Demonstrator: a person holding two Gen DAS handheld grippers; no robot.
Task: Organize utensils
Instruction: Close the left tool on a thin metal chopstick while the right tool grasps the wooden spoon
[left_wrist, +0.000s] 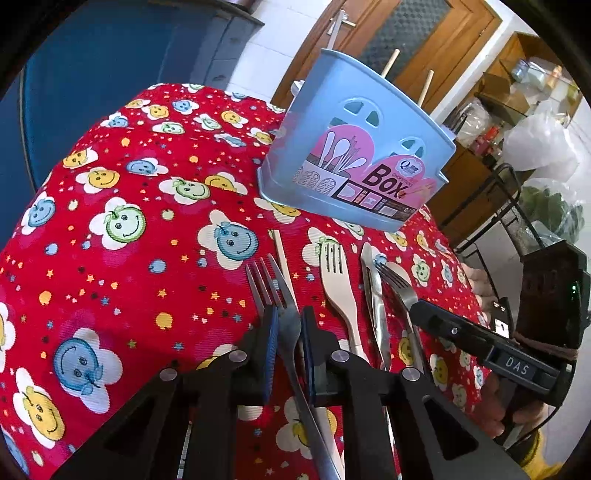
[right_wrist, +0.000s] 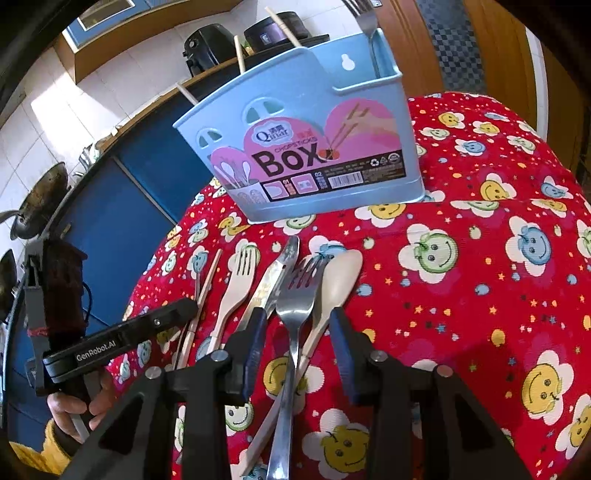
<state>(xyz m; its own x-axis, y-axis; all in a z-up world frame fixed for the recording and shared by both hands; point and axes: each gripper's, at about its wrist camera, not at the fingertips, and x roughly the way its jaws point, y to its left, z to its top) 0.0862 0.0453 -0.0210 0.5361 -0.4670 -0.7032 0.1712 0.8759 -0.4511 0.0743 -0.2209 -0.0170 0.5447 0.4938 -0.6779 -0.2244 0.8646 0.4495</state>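
Left gripper clamps one steel fork; right gripper's fingers stand apart (around a second fork and one spoon).

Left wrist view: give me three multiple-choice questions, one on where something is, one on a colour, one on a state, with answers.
1. Where does the utensil box stand?
A. On the tablecloth, beyond the wooden fork.
B. On the floor.
C. In a drawer.
2. What colour is the utensil box?
A. Green.
B. Light blue.
C. White.
3. What is the left gripper doing?
A. Open over bare cloth.
B. Holding a chopstick.
C. Shut on the metal fork.
Answers: 1 A, it sits on the cloth past the wooden fork's tines. 2 B, its walls are pale blue. 3 C, the pads press the metal fork's neck.
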